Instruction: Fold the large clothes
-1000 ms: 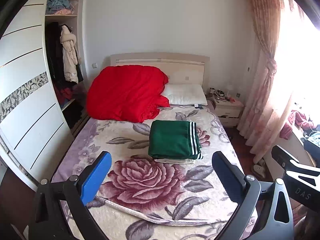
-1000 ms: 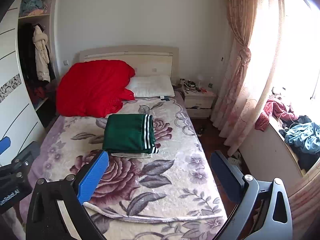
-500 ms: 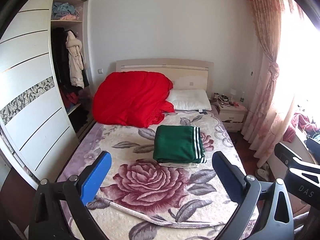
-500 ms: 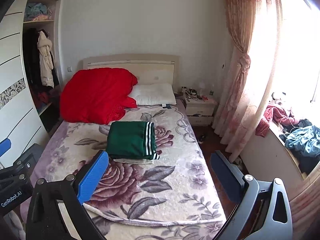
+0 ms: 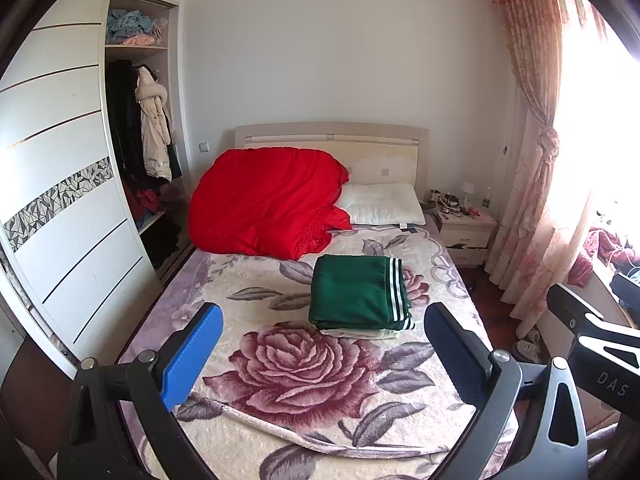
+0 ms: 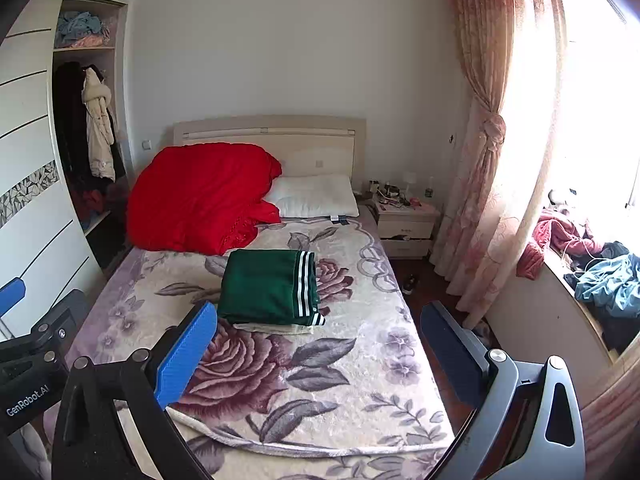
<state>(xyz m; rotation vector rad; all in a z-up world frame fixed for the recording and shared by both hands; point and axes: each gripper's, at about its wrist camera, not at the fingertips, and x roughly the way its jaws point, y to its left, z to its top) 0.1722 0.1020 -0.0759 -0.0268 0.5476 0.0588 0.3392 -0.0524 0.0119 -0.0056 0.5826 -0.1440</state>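
A folded green garment with white stripes lies on a pale folded piece in the middle of the floral bed cover. It also shows in the right wrist view. My left gripper is open and empty, held back above the foot of the bed, well short of the garment. My right gripper is open and empty too, beside it on the right. The right gripper's body shows at the left view's right edge.
A red quilt and a white pillow lie at the headboard. A wardrobe stands on the left, a nightstand and curtain on the right. Loose clothes pile on the window ledge.
Both grippers have drawn back and risen from the bed; the garment looks smaller and more of the room shows. Both stay open and empty.
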